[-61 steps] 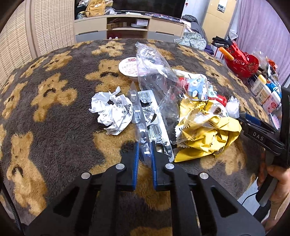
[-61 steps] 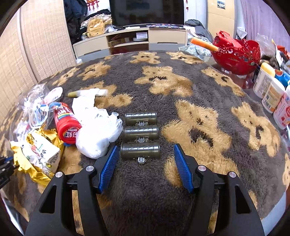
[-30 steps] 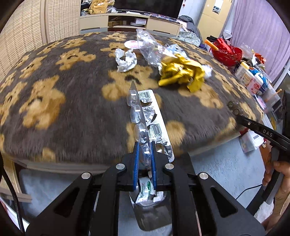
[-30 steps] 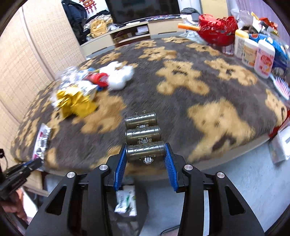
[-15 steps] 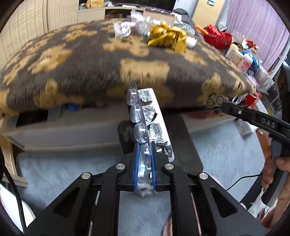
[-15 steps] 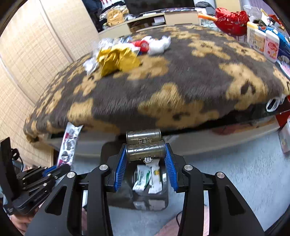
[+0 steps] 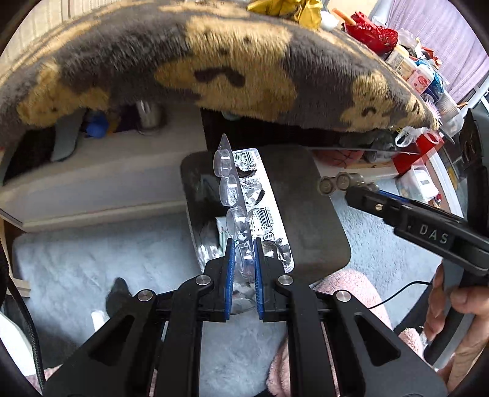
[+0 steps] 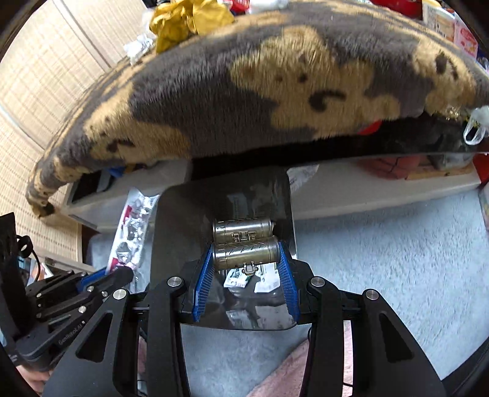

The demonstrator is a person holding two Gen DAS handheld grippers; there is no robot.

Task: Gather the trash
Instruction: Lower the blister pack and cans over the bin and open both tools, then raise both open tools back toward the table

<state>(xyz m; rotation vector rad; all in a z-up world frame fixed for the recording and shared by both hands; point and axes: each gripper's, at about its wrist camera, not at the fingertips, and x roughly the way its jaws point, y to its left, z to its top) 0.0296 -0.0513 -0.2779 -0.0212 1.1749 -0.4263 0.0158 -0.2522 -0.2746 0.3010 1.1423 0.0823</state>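
The left hand-held gripper (image 7: 243,259) is clamped narrow on the lower end of an empty blister pack (image 7: 244,195), its blue pads (image 7: 229,265) pressing the pack from both sides. The pack stands on edge and reaches forward from the fingers, its clear bubbles facing left and its torn foil and barcodes facing right. Directly below and ahead of this hand-held gripper sits a dark bin (image 7: 308,220) on the pale carpet (image 7: 91,268); the pack hangs above its opening, and crumpled wrappers (image 7: 211,247) lie inside.

The right hand-held gripper (image 8: 244,268) is closed on a brass-coloured cylinder set (image 8: 244,244), squeezing the nearest cylinder (image 8: 246,258) across its ends between the blue pads (image 8: 203,274). A second cylinder lies just ahead of the first, touching it. This load also hangs above the bin (image 8: 189,220), where white-and-green packets (image 8: 241,279) show below the fingers.

Seen from the right wrist, the left hand-held gripper (image 8: 119,274) lies to the left, with the blister pack (image 8: 134,229) rising from it beside the bin's left wall. From the left wrist, the right hand-held gripper (image 7: 351,189) comes in from the right, the cylinder ends (image 7: 334,183) at its tip over the bin's right rim.

Beyond both hand-held grippers, the worktop's bear-patterned blanket (image 7: 214,61) overhangs, with yellow wrapping (image 8: 186,18) on top.
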